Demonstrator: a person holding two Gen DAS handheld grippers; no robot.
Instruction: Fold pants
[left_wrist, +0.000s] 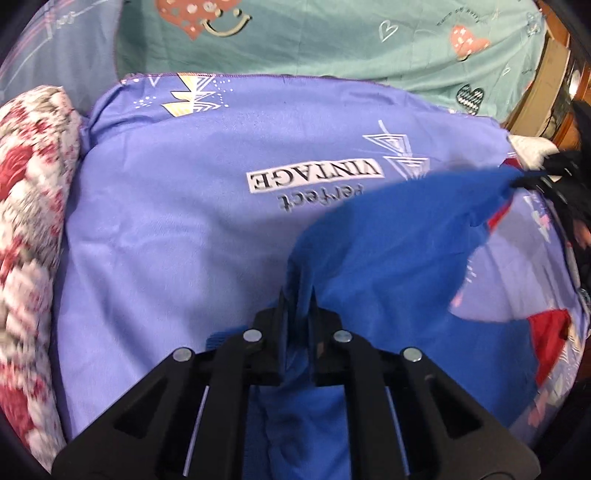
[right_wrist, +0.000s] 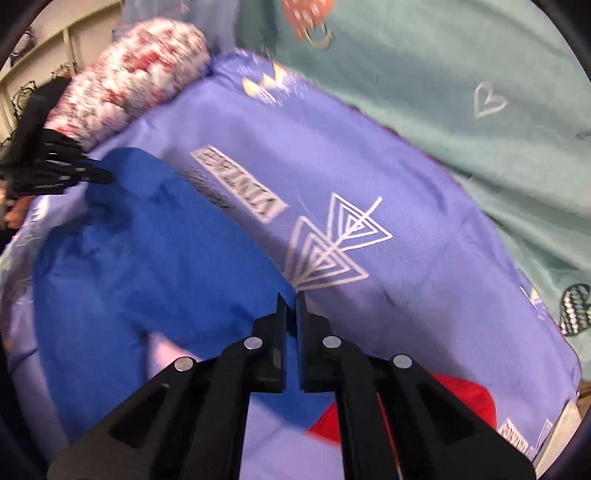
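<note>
I had the blue pants (left_wrist: 388, 236) lifted over the purple cover (left_wrist: 166, 221) on the bed. My left gripper (left_wrist: 298, 295) was pinched shut on a bunched edge of the pants, low in the middle of its view. My right gripper (right_wrist: 291, 295) was also closed, and a thin blue edge of the pants sat between its two fingers, low in the middle of that view. From the left camera I could see the right gripper at the right edge of the frame, biting the far corner of the cloth.

The pants hung between the two grippers like a little hammock. They sagged and wrinkled, so I judged them soft, thin and light. Cloth like that can slip out of a small pinch, I thought, so a hold on a thick edge or seam would be safer.

A red piece (right_wrist: 465, 402) showed under the pants at the lower right, too blurred to name. A rolled flowery blanket (left_wrist: 29, 221) lay at the left, and a green sheet with hearts (left_wrist: 332, 40) was at the top.
</note>
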